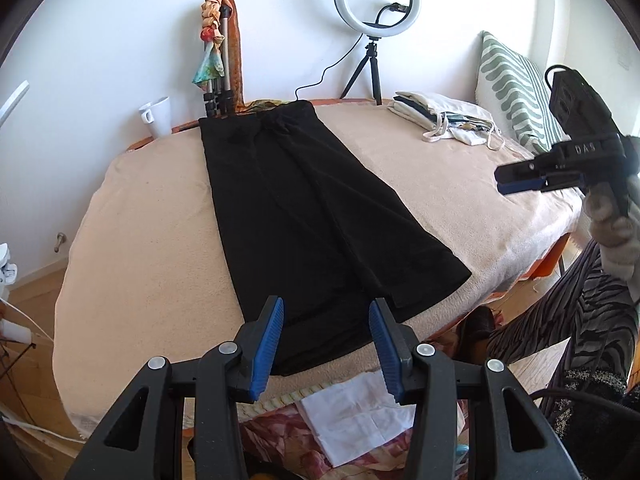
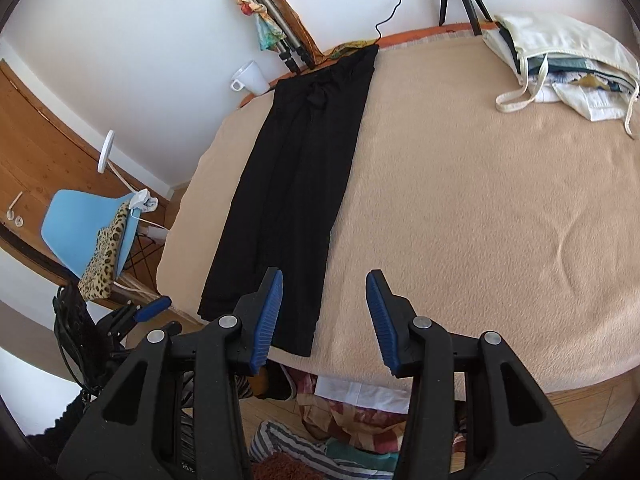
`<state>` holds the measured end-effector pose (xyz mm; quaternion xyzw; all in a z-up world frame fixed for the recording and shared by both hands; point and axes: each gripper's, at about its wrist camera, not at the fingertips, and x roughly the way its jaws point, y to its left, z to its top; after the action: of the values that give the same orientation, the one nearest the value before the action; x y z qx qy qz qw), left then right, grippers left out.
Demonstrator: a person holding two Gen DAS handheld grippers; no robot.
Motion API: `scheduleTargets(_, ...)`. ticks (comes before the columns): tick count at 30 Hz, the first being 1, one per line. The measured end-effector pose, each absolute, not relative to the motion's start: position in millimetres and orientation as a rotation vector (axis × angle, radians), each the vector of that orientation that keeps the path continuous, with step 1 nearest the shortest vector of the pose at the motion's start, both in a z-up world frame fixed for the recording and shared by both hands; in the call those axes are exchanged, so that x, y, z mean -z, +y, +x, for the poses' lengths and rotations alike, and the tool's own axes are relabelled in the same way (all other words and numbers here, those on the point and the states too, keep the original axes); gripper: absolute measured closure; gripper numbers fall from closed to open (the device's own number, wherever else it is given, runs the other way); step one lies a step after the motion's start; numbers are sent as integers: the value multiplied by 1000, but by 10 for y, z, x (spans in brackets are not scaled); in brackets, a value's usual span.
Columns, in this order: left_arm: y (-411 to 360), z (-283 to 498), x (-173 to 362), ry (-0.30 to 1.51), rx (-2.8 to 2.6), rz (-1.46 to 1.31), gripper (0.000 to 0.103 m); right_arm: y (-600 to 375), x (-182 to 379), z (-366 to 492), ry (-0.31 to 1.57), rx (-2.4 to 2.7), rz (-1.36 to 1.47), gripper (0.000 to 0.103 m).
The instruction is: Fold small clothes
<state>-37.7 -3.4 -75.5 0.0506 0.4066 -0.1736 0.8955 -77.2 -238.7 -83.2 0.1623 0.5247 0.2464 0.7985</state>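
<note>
A pair of black trousers [image 1: 304, 216] lies flat and lengthwise on a beige blanket [image 1: 152, 248] that covers the table, waistband toward the far wall and hems at the near edge. The left gripper [image 1: 326, 344] hangs just above the hem end, its blue-padded jaws spread wide and holding nothing; the cloth shows between its fingers. The right gripper [image 2: 325, 320] hovers over the near edge just beside the trousers' right side, jaws likewise wide apart and empty, its left finger over the hem and its right finger over bare blanket. In the left wrist view the right gripper appears at the far right, held well above the blanket, with the letters "DAS" legible on its black body. Beyond the trousers stand a white mug [image 1: 158, 116], a ring light [image 1: 376, 0] on a small tripod, and a cream tote bag [image 2: 560, 64] at the far right.
</note>
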Motion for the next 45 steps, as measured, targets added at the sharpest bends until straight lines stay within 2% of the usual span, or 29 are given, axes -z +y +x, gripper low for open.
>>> scheduleTargets(4, 105, -225, 895, 919, 289, 46, 57, -2239, 1260, -817, 1230, -575, 406, 57)
scheduleTargets(9, 356, -75, 1175, 1050, 267, -141, 57, -2094, 1442, -866, 1270, -622, 408, 57)
scheduleTargets(14, 407, 12, 1336, 1115, 307, -259, 64, -2026, 1543, -861, 1316, -643, 411, 61)
scheduleTargets(17, 434, 82, 1372, 1130, 322, -308, 78, -2033, 1634, -845, 1352, -667, 478, 61)
scheduleTargets(18, 439, 92, 1380, 1132, 322, -314, 87, -2042, 1686, -836, 1370, -674, 502, 61)
scheduleTargets(22, 476, 84, 1386, 1127, 327, -335, 101, -2073, 1751, -820, 1367, -687, 553, 63)
scheduleTargets(23, 482, 74, 1378, 1121, 321, -332, 101, -2085, 1767, -815, 1368, -689, 562, 67)
scheduleTargets(24, 516, 69, 1363, 1114, 315, -330, 101, -2076, 1794, -814, 1374, -698, 566, 79)
scheduleTargets(26, 565, 36, 1300, 1084, 298, -316, 102, -2029, 1829, -812, 1384, -698, 560, 96)
scheduleTargets(32, 611, -3, 1312, 1076, 289, -274, 102, -1979, 1510, -954, 1282, -700, 429, 99)
scheduleTargets(36, 570, -1, 1346, 1088, 294, -255, 102, -1839, 1560, -1014, 1302, -671, 280, 99)
scheduleTargets(38, 563, -10, 1315, 1073, 291, -243, 101, -1887, 1583, -985, 1299, -661, 295, 99)
scheduleTargets(41, 620, -21, 1298, 1068, 312, -289, 92, -1945, 1576, -926, 1301, -688, 325, 98)
scheduleTargets(42, 654, -21, 1288, 1070, 314, -317, 69, -1989, 1574, -924, 1306, -705, 325, 98)
scheduleTargets(43, 693, -20, 1269, 1062, 311, -348, 54, -2009, 1557, -923, 1308, -709, 321, 98)
scheduleTargets(44, 738, -12, 1249, 1047, 307, -376, 52, -2036, 1547, -919, 1308, -710, 320, 91)
scheduleTargets(45, 775, 7, 1238, 1040, 301, -399, 52, -2060, 1530, -915, 1305, -718, 331, 77)
